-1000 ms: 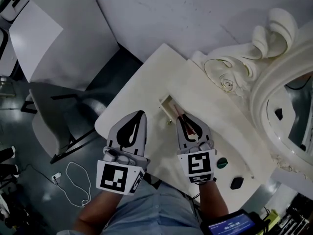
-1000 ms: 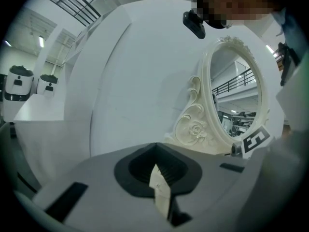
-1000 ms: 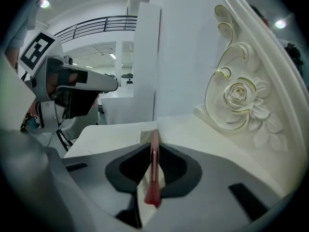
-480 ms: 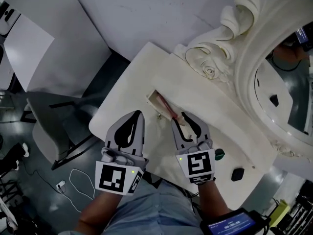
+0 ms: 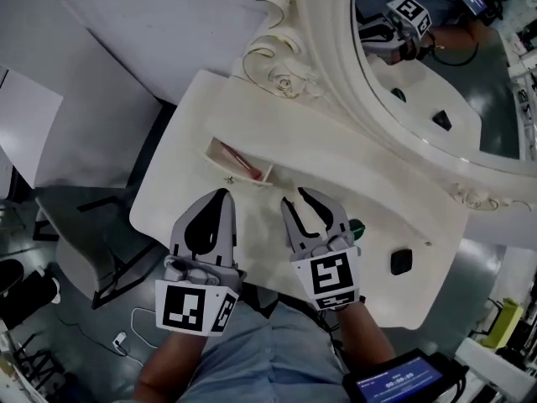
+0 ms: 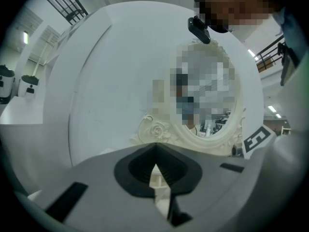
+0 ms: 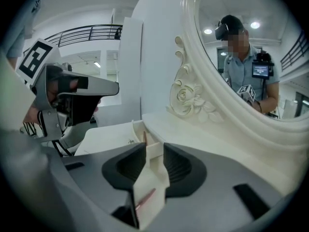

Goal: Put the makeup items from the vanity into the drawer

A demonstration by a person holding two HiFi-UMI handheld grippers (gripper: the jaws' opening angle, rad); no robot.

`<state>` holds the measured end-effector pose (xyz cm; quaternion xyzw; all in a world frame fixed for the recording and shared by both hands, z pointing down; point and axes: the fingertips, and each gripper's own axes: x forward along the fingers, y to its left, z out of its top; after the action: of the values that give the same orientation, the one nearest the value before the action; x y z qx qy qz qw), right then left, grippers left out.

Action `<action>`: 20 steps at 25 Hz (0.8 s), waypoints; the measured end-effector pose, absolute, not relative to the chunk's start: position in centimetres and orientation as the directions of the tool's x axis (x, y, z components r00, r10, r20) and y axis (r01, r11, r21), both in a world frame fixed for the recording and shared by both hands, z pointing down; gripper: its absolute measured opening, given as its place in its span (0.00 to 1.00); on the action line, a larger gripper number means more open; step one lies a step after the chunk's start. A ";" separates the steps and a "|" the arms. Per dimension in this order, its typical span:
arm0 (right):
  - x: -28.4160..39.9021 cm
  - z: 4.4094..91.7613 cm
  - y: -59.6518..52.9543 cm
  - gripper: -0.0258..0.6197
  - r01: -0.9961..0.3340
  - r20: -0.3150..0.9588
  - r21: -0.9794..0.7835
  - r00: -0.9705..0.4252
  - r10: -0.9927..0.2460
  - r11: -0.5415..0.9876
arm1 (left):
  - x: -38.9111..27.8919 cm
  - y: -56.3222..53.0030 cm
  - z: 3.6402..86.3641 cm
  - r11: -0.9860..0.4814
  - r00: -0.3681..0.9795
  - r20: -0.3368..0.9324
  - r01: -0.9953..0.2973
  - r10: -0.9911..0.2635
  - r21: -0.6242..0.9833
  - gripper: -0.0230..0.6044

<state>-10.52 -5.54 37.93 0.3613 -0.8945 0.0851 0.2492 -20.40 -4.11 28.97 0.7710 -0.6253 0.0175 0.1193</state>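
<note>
The cream vanity has a small drawer pulled open, and a pink pencil lies inside it. My right gripper hovers just short of the drawer; its jaws have just been opening, stand a little apart, and hold nothing. In the right gripper view the drawer and pencil show through the gap. My left gripper is beside it, jaws shut and empty, and its own view shows the tips meeting. A green round item and a black item rest on the vanity top to the right.
A large carved oval mirror stands at the back of the vanity and reflects the person. A grey chair stands left of the vanity, with a white cable on the floor.
The right jaws opened and let go of the pink pencil, which now lies in the drawer. Both grippers have drawn back from the drawer, and the head view has swung towards the mirror.
</note>
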 end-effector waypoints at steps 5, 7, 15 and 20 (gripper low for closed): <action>-8.4 39.9 -3.6 0.21 -0.725 0.544 -0.010 -0.582 -0.605 0.689 | -18.3 -3.2 30.1 -0.227 0.260 0.213 -0.959 -0.942 0.167 0.03; -8.1 41.1 -2.7 0.21 -0.734 0.567 -0.031 -0.572 -0.593 0.679 | -17.8 -3.1 30.7 -0.242 0.277 0.231 -0.956 -0.933 0.168 0.03; -8.3 46.1 -0.9 0.21 -0.748 0.655 -0.062 -0.530 -0.539 0.661 | -18.0 -3.5 33.5 -0.253 0.299 0.293 -0.950 -0.908 0.184 0.03; -8.3 48.2 -0.6 0.21 -0.764 0.699 -0.071 -0.497 -0.514 0.641 | -18.9 -4.3 34.2 -0.250 0.296 0.304 -0.951 -0.906 0.182 0.03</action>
<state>-8.34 -0.59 48.17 0.3787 -0.8439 0.1900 0.3292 -18.89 -4.28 34.22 0.7876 -0.5893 0.0680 0.1667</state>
